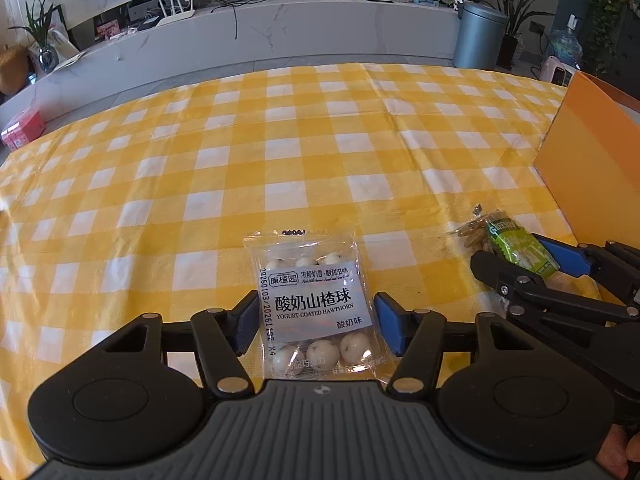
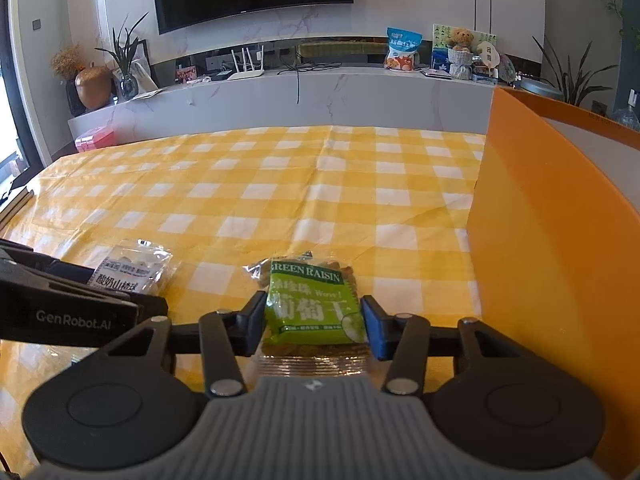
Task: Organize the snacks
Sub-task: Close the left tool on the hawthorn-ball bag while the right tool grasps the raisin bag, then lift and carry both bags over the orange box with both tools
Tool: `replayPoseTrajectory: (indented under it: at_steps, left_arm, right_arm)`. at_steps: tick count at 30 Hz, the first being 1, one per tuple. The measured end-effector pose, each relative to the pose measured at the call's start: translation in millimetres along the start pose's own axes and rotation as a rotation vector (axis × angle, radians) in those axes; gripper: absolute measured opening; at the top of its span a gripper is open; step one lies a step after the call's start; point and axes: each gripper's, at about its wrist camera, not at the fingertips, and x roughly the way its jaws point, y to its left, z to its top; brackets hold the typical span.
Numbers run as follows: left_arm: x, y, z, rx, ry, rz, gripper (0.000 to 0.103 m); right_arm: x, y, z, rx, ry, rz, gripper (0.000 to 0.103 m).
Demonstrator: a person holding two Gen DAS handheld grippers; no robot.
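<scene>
A clear packet of yogurt-coated hawthorn balls [image 1: 316,308] lies flat on the yellow checked tablecloth [image 1: 280,140]. My left gripper [image 1: 316,322] straddles it, its blue pads against the packet's two side edges. To its right lies a green raisin packet [image 2: 310,300], also seen as the green packet [image 1: 516,246] in the left wrist view. My right gripper [image 2: 314,320] has its pads set against both sides of that packet. Both packets rest on the cloth. The hawthorn packet [image 2: 132,270] shows at the left of the right wrist view, partly hidden by the left gripper [image 2: 120,288].
A tall orange box [image 2: 540,240] stands on the table at the right, close to the right gripper; it appears as the orange box [image 1: 580,168] in the left wrist view. Beyond the table runs a white TV counter [image 2: 320,92] with a bin [image 1: 478,36] and plants.
</scene>
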Motion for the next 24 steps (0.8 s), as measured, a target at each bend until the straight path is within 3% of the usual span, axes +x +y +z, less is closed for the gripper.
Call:
replayPoseTrajectory:
  at_steps: [4,10,16,20,24]
  left_arm:
    - [-2,-1,1,-0.004,-0.017,-0.005,0.068]
    - [-12,3,6,-0.045,-0.056,-0.034,0.068]
    - [-25,5,10,-0.077,-0.099,-0.045,0.068]
    - [-36,3,11,-0.124,-0.106,-0.079,0.068]
    - [-59,-14,15,-0.094,-0.155,-0.076,0.068]
  right_arm:
    - [-3,1,0,0.001,-0.006,-0.007,0.043]
    - [-21,10,5,-0.048,-0.062,-0.014,0.043]
    - [-38,15,11,-0.018,-0.056,0.001,0.043]
    - [-63,19,17,-0.016,-0.09,-0.007,0.043]
    - [-101,6,20,0.033,-0.134,-0.037,0.043]
